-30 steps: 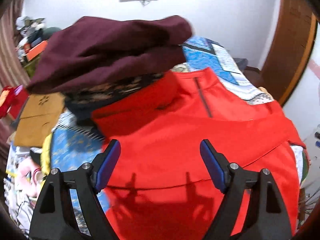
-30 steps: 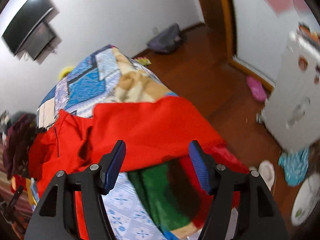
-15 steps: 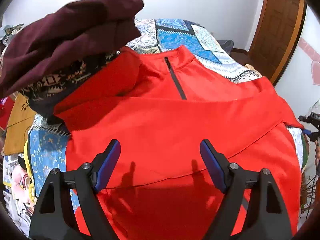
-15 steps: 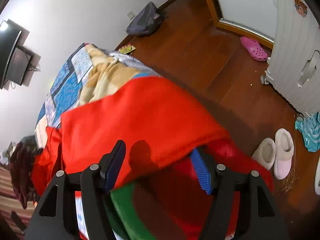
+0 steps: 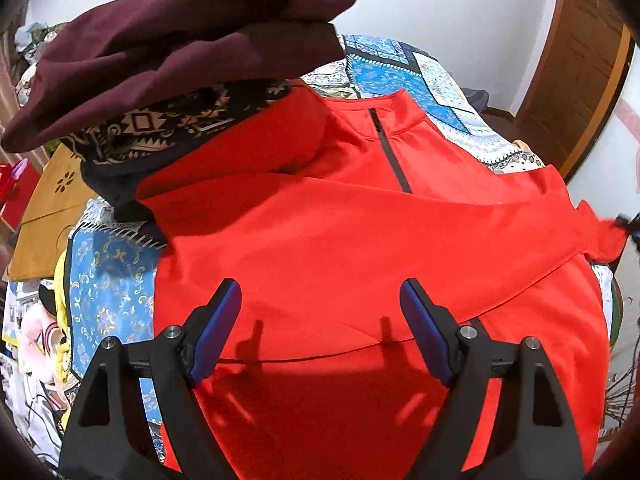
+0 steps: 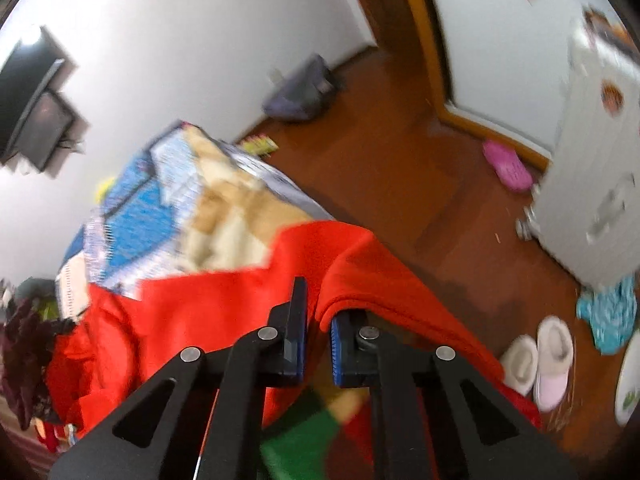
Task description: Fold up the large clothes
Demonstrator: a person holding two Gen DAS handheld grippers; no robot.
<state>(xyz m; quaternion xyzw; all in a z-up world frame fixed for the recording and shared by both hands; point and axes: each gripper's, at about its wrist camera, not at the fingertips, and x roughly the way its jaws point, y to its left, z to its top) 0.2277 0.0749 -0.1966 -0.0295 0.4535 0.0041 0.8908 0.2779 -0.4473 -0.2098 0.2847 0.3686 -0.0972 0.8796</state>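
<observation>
Two tongs work one red pullover (image 5: 360,240), spread on the bed ahead of them. Right tongs (image 6: 318,320) have just been closing and now pinch its edge; left tongs (image 5: 320,312) hover spread above its middle. Soft, light and limp, it is best taken at hems. Only the left view shows its zip collar.

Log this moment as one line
left gripper: open over red top | right gripper: just closed on its edge | stage: folding

A pink plastic clog (image 6: 507,166) lies on the brown wooden floor (image 6: 400,184) near a pair of pale fluffy slippers (image 6: 538,364); a dark wall-mounted screen (image 6: 30,112) hangs above.
</observation>
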